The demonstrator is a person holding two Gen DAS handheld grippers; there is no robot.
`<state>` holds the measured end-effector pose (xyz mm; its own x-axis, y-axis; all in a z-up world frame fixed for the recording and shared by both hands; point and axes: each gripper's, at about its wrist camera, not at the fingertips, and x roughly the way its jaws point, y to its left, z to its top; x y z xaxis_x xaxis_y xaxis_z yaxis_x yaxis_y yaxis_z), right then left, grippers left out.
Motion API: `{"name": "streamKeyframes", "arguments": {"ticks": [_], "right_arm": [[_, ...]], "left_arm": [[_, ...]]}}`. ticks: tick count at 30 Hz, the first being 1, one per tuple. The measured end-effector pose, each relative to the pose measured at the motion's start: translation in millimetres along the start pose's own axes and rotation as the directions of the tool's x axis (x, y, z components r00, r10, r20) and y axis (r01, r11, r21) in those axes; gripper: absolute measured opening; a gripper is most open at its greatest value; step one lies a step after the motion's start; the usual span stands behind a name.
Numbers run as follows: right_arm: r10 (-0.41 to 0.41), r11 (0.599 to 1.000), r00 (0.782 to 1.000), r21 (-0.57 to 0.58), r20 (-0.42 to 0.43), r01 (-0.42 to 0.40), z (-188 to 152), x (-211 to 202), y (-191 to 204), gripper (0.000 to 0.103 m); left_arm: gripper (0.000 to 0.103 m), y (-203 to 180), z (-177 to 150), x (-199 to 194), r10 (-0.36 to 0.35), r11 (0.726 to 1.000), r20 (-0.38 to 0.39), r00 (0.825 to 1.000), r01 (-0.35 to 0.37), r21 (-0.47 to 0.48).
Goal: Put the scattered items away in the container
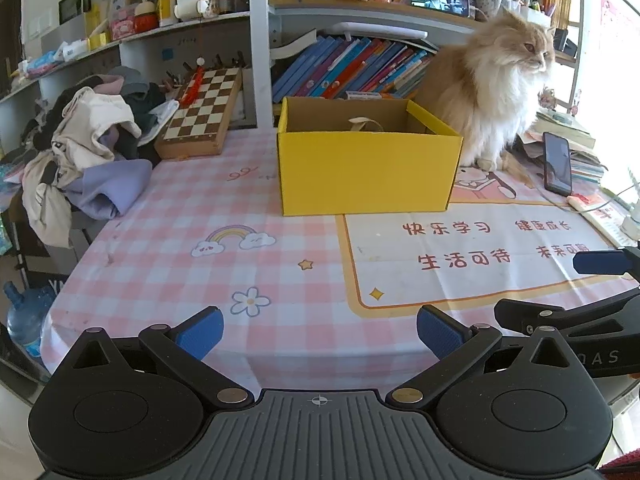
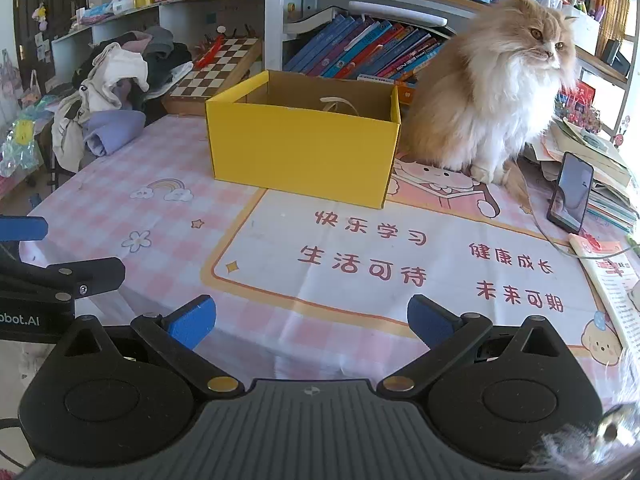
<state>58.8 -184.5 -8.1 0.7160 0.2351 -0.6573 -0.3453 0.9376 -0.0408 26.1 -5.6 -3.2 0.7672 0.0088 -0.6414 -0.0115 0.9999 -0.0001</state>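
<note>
Two tools, left tool (image 1: 320, 334), right tool (image 2: 311, 320) (both spread), perhaps hovering, level, facing yellow box (image 1: 366, 168)

A long-haired ginger-and-white cat (image 2: 492, 92) sits upright on a desk (image 2: 280, 280) covered in a pink checked cloth, near the far right corner.

A dark phone (image 2: 571, 194) stands propped near the desk's right edge against a stack of books and papers (image 2: 600, 160). A folding chessboard (image 1: 202, 114) leans at the far edge, beside a heap of clothes (image 1: 88, 148) spilling over the far left corner. Slanting books (image 1: 348, 68) fill the shelf behind the desk; a small screen (image 1: 440, 0) shows a picture on the shelf above. A water bottle (image 1: 26, 316) stands below the left edge.
</note>
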Motion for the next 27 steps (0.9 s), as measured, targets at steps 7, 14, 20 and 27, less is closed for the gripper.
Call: {"name": "streamKeyframes", "arguments": {"ticks": [7, 14, 20, 27], "right_arm": [[-0.002, 1.0, 1.0, 0.002, 0.005, 0.002, -0.5, -1.5, 0.9, 0.103], [0.002, 1.0, 1.0, -0.002, 0.004, -0.002, 0.4, -0.4, -2.5, 0.103], [0.004, 1.0, 1.0, -0.008, 0.002, -0.004, -0.4, -0.3, -1.3, 0.103], [0.007, 1.0, 1.0, -0.009, 0.002, -0.007, -0.6, 0.1, -1.8, 0.103]], "left_arm": [[0.103, 0.7, 0.0, -1.1, -0.004, 1.0, 0.003, 1.0, 0.004, 0.002], [0.103, -1.1, 0.8, -0.8, -0.004, 1.0, 0.003, 1.0, 0.004, 0.003], [0.103, 1.1, -0.7, -1.7, -0.006, 1.0, 0.002, 1.0, 0.006, -0.003], [0.103, 3.5, -1.1, -1.0, -0.018, 1.0, -0.005, 1.0, 0.018, -0.013]]}}
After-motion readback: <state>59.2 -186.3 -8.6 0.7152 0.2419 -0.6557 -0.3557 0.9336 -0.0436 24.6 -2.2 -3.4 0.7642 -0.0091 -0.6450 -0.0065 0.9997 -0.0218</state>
